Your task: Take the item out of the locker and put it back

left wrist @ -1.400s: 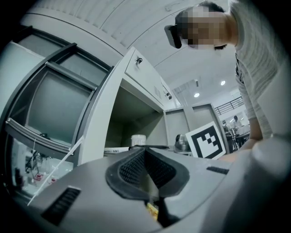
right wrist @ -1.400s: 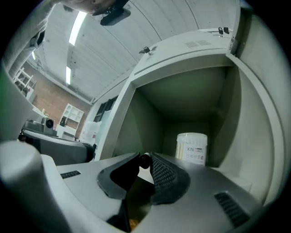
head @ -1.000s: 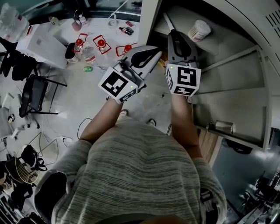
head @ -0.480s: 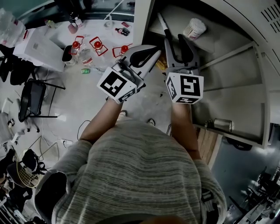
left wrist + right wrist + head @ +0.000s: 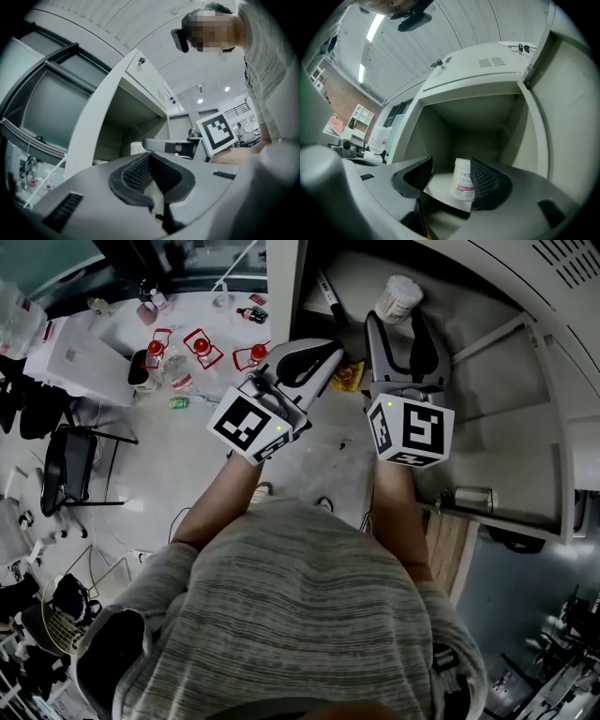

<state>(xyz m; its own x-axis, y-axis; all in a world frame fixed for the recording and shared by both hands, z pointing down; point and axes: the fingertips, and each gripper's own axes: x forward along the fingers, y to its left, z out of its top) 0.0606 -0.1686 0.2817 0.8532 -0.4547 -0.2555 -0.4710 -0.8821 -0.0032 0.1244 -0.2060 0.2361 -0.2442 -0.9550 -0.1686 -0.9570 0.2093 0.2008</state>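
R gripper (image 5: 447,176) jaws opening, released; white container (image 5: 461,180) stands just ahead between its tips, on locker shelf (image 5: 437,183). L gripper (image 5: 150,171) clenched, empty.

Several red-capped bottles (image 5: 200,346) cluster near a green can (image 5: 175,402), well apart from a black chair (image 5: 66,457).

The place reads as a lab or workshop-style workroom rather than a home. A grey metal locker (image 5: 506,451) with vent slots and plain painted shelves is seen just right of the left gripper (image 5: 323,357). To that gripper's left, a white table (image 5: 80,348) is crowded with red-topped bottles (image 5: 200,345) and small clutter. Black chairs (image 5: 70,451) and loose cables (image 5: 178,512) are spread over a pale hard floor (image 5: 169,456). In the right gripper view, strip lights (image 5: 372,28) are set in a ribbed ceiling, and a brick wall (image 5: 326,89) with white shelving (image 5: 358,117) is made out farther off.
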